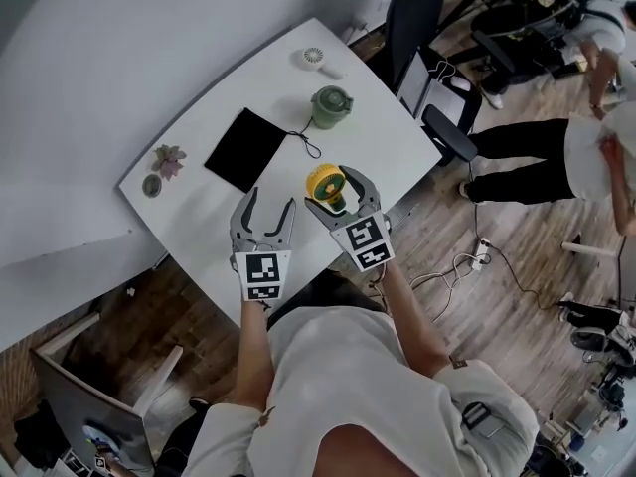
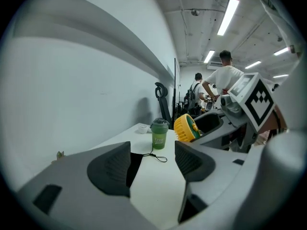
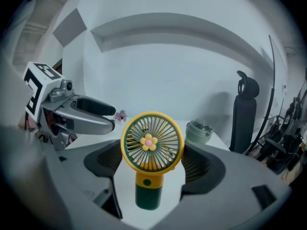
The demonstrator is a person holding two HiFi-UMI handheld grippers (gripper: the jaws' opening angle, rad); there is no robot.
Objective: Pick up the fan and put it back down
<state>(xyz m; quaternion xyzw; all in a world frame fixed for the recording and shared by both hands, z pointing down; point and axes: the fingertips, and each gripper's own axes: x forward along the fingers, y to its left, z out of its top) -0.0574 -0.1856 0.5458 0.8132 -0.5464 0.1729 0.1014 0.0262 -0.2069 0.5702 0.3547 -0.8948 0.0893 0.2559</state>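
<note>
Right now, reaching both forearms forward from the body, side by side over the near part of the smooth white table (image 1: 199,167), each tool tipped somewhat downward. Gripping with the right gripper (image 1: 336,195) a small handheld fan of yellow and dark green plastic (image 1: 324,181): jaws about half spread, ribbed dark pads (image 3: 106,161) pressed on the left and right sides of the round yellow cage. Carrying it upright above the table's near right part, just right of the left gripper (image 1: 270,200).

Showing, in the right gripper view, the fan (image 3: 151,145) face on between the pads of the right gripper (image 3: 151,163): thin radial yellow spokes, a pink flower-shaped hub, a short cylindrical handle, yellow at the top and dark green below, with one round button.

Holding nothing in the left gripper (image 2: 152,164): jaws apart, only bare tabletop and a thin black cord (image 2: 158,156) seen between the ribbed pads.

Farther off on the table, from the head view: a flat black square mat (image 1: 245,149), a squat green lidded cup (image 1: 331,106), a small white fan (image 1: 314,58) at the far end, and a pinkish flower ornament (image 1: 169,157) at the left beside a small round dish (image 1: 151,185).
</note>
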